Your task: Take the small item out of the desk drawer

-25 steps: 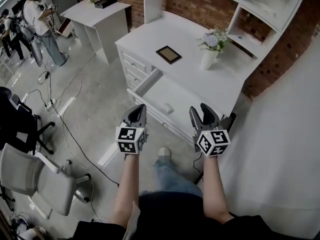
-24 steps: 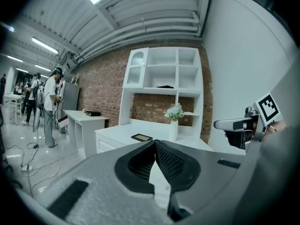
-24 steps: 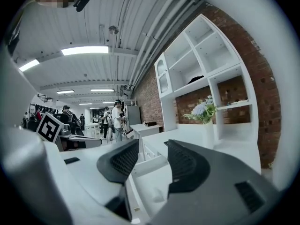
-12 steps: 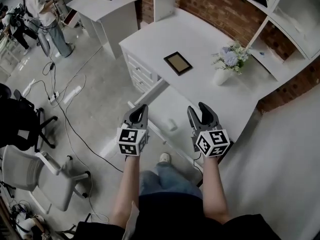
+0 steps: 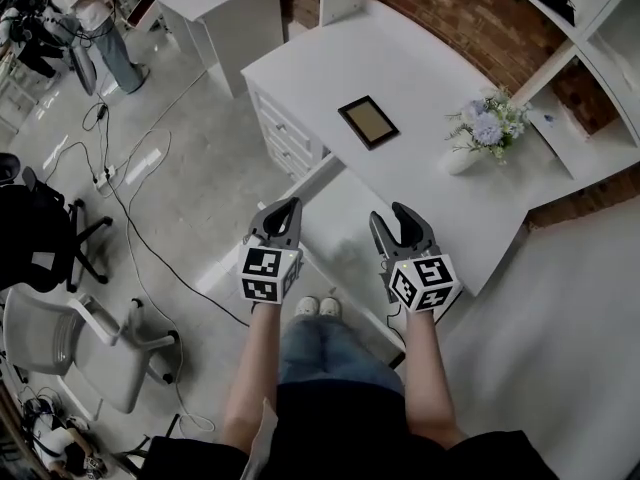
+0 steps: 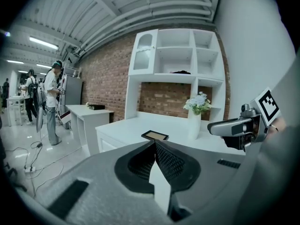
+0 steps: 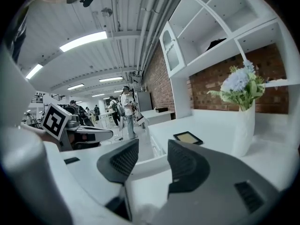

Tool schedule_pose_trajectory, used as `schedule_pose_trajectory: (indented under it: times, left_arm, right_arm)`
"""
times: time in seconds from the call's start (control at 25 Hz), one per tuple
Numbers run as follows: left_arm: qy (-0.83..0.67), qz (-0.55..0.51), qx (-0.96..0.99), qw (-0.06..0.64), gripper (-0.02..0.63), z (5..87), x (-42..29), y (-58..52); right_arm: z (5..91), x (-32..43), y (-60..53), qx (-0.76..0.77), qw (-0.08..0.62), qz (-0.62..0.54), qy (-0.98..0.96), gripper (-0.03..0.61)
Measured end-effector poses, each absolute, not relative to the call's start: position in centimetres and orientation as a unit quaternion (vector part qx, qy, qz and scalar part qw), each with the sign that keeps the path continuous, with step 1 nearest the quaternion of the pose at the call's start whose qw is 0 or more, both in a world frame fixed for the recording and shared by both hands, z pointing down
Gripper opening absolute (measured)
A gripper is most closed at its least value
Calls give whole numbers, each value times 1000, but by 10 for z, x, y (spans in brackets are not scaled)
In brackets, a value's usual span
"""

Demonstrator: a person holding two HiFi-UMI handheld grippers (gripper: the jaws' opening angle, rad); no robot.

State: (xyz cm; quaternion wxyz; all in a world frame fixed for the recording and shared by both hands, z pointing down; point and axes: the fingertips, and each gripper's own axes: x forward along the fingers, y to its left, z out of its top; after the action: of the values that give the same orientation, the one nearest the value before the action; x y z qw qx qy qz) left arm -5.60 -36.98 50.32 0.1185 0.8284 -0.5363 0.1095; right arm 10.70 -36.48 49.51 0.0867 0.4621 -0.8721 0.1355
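The white desk [image 5: 420, 73] has its wide drawer [image 5: 338, 213] pulled out toward me, and the pale drawer floor shows between my two grippers. I cannot make out any small item in the visible part of it. My left gripper [image 5: 288, 206] hovers over the drawer's left end with its jaws closed together and nothing in them; its own view shows the left gripper [image 6: 154, 146] with pads meeting. My right gripper [image 5: 390, 216] hangs over the drawer's right part, open and empty. The gap in the right gripper [image 7: 153, 156] also shows in its own view.
On the desk lie a dark picture frame [image 5: 368, 121] and a white vase of flowers [image 5: 487, 133]. A stack of side drawers [image 5: 282, 136] is at the desk's left, and shelves [image 5: 600, 48] rise behind. Chairs [image 5: 70, 343], floor cables [image 5: 130, 208] and people [image 5: 85, 3] stand to the left.
The desk and drawer have slid up and right in the head view as I came closer. A small white item seen in the drawer half a second ago no longer shows. Both grippers keep their states.
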Motion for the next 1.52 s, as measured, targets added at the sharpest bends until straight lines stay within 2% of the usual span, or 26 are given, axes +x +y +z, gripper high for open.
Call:
schedule_pose_trajectory:
  times: [0.48, 0.84, 1.28, 1.32, 1.52]
  left_arm:
    - [-527, 121, 824, 168, 9, 551, -68, -385]
    - [-538, 129, 807, 207, 9, 588, -85, -378]
    - [-544, 133, 797, 228, 9, 600, -94, -366]
    - [-545, 133, 795, 229, 9, 598, -94, -364]
    - [-547, 132, 793, 233, 9, 602, -93, -362]
  right_arm:
    - [618, 68, -350, 387, 251, 234, -856, 174]
    - [735, 56, -319, 303, 426, 279, -805, 197]
    - [790, 55, -313, 263, 526, 280, -759, 200]
    - [790, 55, -312, 259, 531, 276, -758, 181]
    - [793, 58, -311, 258, 524, 286, -760, 167]
